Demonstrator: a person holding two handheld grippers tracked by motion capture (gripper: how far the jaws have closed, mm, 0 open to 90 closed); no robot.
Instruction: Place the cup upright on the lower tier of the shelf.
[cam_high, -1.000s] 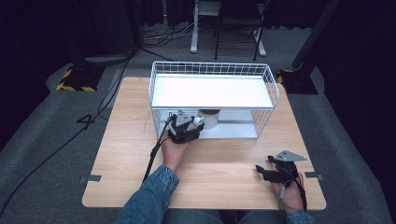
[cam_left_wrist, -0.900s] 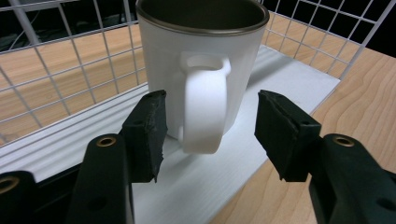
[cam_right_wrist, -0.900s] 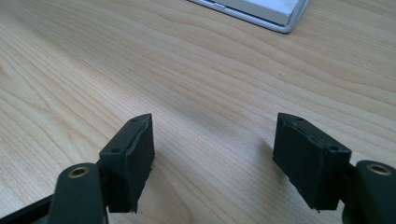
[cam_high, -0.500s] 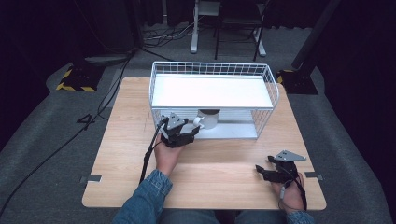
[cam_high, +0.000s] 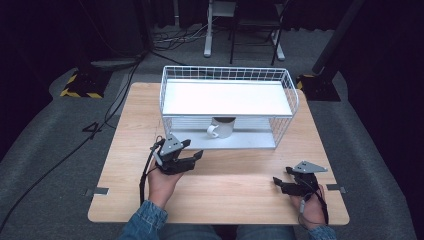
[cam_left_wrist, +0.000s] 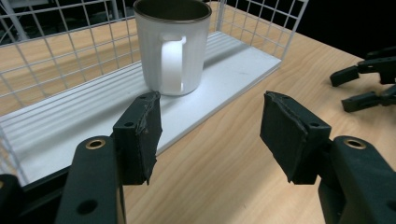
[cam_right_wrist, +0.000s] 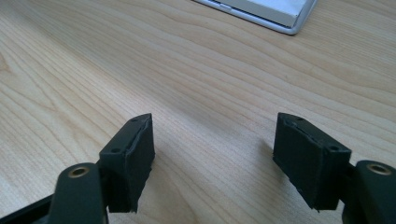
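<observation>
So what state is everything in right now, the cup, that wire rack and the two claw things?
Mug: upright, looks empty, on the rack's lower shelf, handle facing the left gripper.
Wire rack: standing on the table, top shelf bare.
Left gripper: open, holding nothing.
Right gripper: open, holding nothing, over bare wood.

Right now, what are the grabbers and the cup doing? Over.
Left gripper open, empty, facing mug. Right gripper open over table. Mug upright on rack's lower shelf. Nothing between.

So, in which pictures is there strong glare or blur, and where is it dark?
High view: the rack's top shelf is washed out white and the room behind is nearly black. Left gripper view: the mug is sharp, with a bright handle. Right gripper view: the table is evenly lit.
</observation>
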